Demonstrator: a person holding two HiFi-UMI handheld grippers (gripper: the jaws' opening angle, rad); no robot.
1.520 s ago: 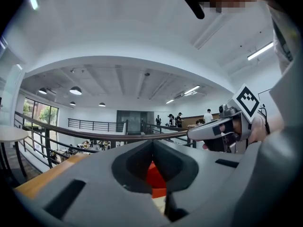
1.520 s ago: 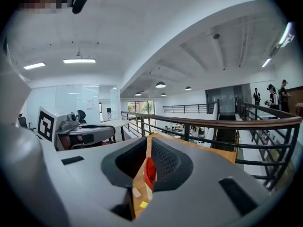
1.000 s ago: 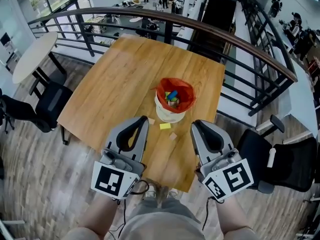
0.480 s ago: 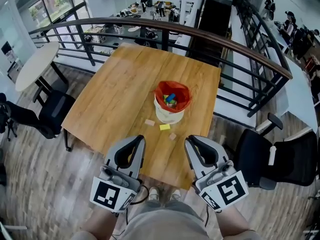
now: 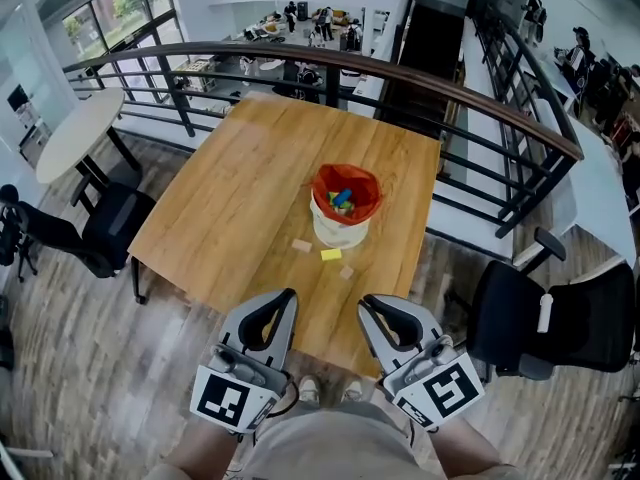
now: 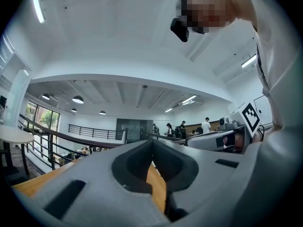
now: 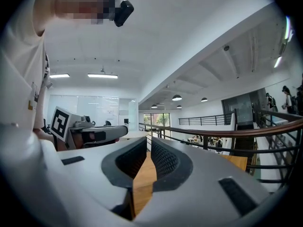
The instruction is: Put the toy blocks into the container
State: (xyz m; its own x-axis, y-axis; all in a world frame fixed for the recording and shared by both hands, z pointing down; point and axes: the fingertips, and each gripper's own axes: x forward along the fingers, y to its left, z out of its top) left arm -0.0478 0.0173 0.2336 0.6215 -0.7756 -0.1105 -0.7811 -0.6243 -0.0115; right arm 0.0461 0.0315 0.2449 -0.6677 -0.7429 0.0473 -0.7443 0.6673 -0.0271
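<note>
Both grippers are sliding back toward the frame's bottom in the head view, left gripper (image 5: 288, 296) and right gripper (image 5: 366, 302) now hanging at the wooden table's (image 5: 220, 198) near edge. Three toy blocks (image 5: 330, 254) are lying just below the orange-lined container (image 5: 346, 206) mid-frame. Left gripper view: jaws sitting together, railing (image 6: 81, 140) running behind. Right gripper view: jaws pinching together too.

Table (image 5: 230, 198): in the middle, with a railing (image 5: 440, 78) behind it and along its right side.
Container (image 5: 343, 230): on the table, right of its centre.
Blocks in container (image 5: 343, 198): several, inside the open top.
Loose blocks: on the table just before the container; left block (image 5: 301, 245), middle block (image 5: 330, 254), near block (image 5: 346, 271).
Left gripper (image 5: 288, 296): over the table's near edge, apart from the right gripper (image 5: 366, 302) on its right.
Round table (image 5: 75, 133): far left, a chair (image 5: 105, 223) before it.
Second chair (image 5: 540, 318): right of the table.
</note>
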